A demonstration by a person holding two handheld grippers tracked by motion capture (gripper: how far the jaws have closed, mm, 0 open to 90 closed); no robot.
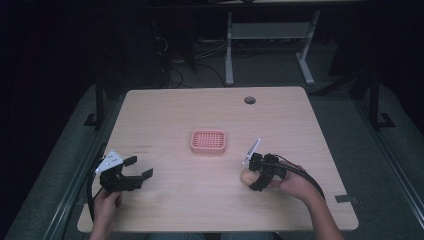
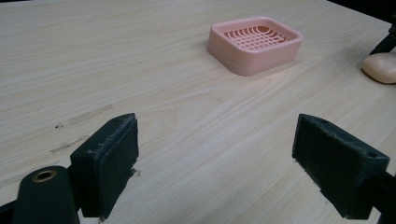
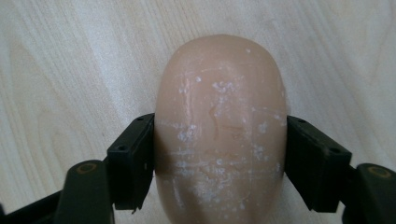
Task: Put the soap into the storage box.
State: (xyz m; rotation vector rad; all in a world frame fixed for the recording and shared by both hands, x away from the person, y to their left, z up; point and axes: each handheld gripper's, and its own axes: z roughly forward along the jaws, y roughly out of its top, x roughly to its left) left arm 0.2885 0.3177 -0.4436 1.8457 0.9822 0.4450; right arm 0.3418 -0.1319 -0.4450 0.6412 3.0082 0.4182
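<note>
High view: a person is standing at the near edge of a wooden table (image 1: 200, 200), working a gripper in each hand.

R gripper (image 1: 252, 176), at about 4 o'clock from table centre, is pressing both jaws against the soap (image 1: 246, 175). R gripper view: the soap (image 3: 219, 135), a peach oval bar w/ white scuffs, is sitting between the two pads, each pad touching one long side; the bar is lying on the tabletop, its rounded end pointing to 12 o'clock in that view. Jaws are standing about a bar's width apart, closed onto it.

L gripper (image 1: 135, 172), at about 8 o'clock from centre, is hovering low over bare wood, jaws spread wide, nothing between them. L gripper view: the pads (image 2: 112, 163) are standing well apart w/ plain tabletop (image 2: 140, 70) between.

Dish (image 1: 208, 141), a pink slotted tray, is resting near centre, at roughly 10 o'clock from the soap and apart from it. L gripper view: dish (image 2: 254, 44) is lying at 1 o'clock, soap (image 2: 380, 67) at 2 o'clock by the frame edge.
</note>
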